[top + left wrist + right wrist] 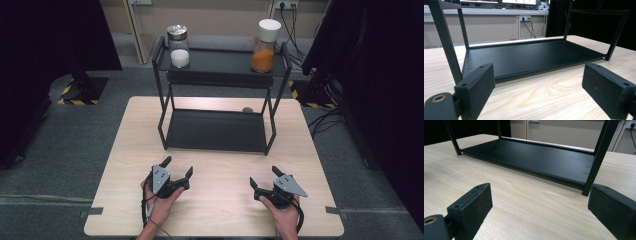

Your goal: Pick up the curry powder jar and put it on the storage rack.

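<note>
Black metal two-tier rack (215, 131) stands upright, centred on the far half of the worktop, lower shelf bare. On the top shelf, far left: clear glass jar (178, 46) with metal lid, part-filled with white powder. Far right: clear jar (265, 46) with white lid, part-filled with orange powder. Both upright, well apart.

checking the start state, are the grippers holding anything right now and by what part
Nothing is held. The left gripper and right gripper both rest open on the table, jaws empty.
</note>
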A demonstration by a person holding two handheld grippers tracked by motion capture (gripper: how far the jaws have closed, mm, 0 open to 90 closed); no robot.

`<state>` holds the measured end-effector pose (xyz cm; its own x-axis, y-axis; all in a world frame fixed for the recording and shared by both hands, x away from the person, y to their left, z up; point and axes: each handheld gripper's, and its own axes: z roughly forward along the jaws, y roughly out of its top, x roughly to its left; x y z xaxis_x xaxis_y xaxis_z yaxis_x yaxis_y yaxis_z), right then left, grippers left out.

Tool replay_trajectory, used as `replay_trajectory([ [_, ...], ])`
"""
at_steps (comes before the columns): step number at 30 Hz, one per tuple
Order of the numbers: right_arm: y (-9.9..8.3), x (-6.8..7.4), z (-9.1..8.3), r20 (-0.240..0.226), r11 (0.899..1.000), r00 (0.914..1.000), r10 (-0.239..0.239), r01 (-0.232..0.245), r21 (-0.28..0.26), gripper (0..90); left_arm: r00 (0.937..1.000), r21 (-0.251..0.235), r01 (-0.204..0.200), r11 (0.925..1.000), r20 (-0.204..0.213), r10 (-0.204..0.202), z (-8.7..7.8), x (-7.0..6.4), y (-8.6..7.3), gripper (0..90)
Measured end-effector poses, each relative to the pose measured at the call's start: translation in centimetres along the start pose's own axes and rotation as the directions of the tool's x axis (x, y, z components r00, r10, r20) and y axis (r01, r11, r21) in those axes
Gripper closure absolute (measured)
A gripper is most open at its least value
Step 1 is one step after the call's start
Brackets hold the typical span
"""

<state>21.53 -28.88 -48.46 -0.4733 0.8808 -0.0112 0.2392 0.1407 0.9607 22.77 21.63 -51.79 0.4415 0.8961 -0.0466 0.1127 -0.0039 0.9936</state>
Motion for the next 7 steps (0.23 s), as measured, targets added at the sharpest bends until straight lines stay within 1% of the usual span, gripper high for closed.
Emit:
replay_trajectory([
  [7,0.06,-0.09,0.05,-0.002,1.000,1.0000,0.006,-0.006,0.004,5.1,1.0000,0.004,0.002,1.0000,0.001,-0.002,0.03,0.04,0.06,10.7],
])
